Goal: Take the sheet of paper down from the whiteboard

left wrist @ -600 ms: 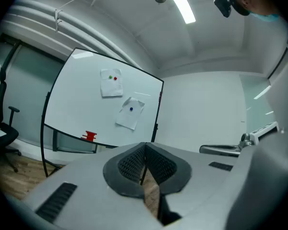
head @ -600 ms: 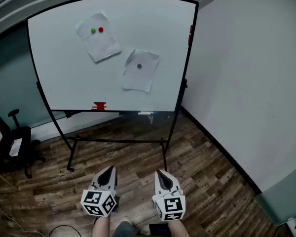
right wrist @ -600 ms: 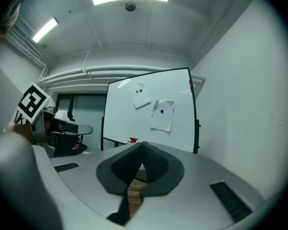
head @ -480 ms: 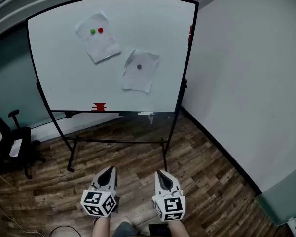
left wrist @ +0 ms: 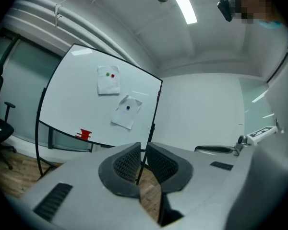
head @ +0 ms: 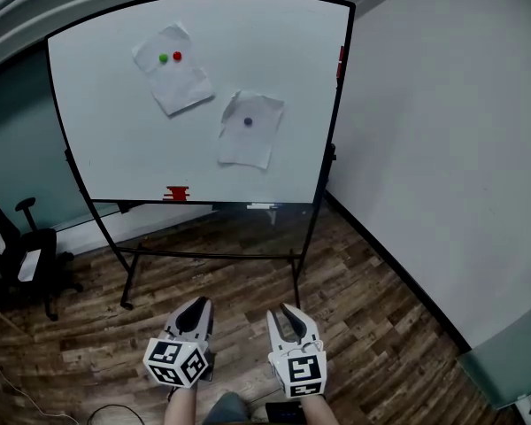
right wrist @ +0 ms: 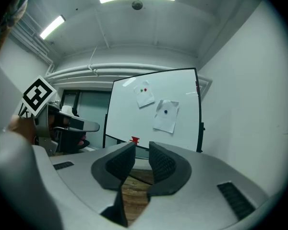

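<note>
Whiteboard (head: 115,131) ahead, right tool (head: 290,313) level, parted

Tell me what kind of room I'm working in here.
Probably an office or meeting room: a free-standing whiteboard with paper sheets stuck on it, a black office chair at the left, and a wood-plank floor beside a plain white wall.

My head camera looks steeply down from well back at the whiteboard (head: 115,122). Cameras on my left claw (head: 197,306) and right claw (head: 281,315) look level along their jaws, sharing that distant whiteboard.
</note>
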The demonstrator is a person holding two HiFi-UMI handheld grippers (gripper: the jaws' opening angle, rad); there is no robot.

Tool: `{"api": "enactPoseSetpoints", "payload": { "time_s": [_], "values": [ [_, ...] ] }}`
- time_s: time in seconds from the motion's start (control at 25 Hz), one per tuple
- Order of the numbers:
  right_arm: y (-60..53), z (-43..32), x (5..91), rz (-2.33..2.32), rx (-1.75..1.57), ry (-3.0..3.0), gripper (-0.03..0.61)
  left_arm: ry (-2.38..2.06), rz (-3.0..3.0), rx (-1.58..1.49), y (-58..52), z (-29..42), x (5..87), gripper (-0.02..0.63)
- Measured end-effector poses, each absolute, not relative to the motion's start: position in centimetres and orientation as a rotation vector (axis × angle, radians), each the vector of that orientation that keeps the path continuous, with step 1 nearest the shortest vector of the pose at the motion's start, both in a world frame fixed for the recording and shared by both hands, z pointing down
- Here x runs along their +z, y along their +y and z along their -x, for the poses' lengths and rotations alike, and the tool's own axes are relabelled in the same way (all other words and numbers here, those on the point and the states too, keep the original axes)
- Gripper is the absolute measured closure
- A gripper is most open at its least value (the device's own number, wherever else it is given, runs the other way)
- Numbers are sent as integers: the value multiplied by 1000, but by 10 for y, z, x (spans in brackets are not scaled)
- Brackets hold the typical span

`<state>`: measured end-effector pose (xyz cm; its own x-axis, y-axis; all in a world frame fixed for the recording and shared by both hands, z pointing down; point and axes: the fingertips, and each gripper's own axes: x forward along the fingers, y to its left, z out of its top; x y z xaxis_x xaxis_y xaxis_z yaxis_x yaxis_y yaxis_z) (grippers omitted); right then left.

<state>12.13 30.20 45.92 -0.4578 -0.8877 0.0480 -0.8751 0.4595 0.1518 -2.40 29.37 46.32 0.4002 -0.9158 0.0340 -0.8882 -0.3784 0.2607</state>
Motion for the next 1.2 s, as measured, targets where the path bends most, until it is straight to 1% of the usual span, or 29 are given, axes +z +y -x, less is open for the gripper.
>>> {"api": "enactPoseSetpoints", "payload": {
  "time_s": [0.16, 0.24, 0.28, 0.48, 0.64, 1.0, 1.2],
  "values": [
    [291, -126, 461, -1574, -155, -2577, 455, -1584, -2402, -181, 282, 20, 465, 541],
    [280, -127, 461, -1574, -158, -2572, 433, -1578, -2386, -186, 271, 20, 466, 494],
    [272, -128, 461, -1576, -154, -2576, 432, -1582, -2384, -178, 264, 20, 466, 486],
    [222, -124, 464, -1580, -140, -2594, 433, -1627, -2383, -170, 216, 26, 468, 488],
    [165, -118, 466, -1581, -152, -2595, 433, -1631, -2397, -183, 157, 32, 467, 488],
    [-22, -94, 450, -1635, -150, -2548, 434, -1610, -2453, -220, -25, 63, 438, 488],
    [-111, -74, 437, -1685, -170, -2520, 434, -1570, -2466, -364, -120, 94, 416, 489]
  ]
}}
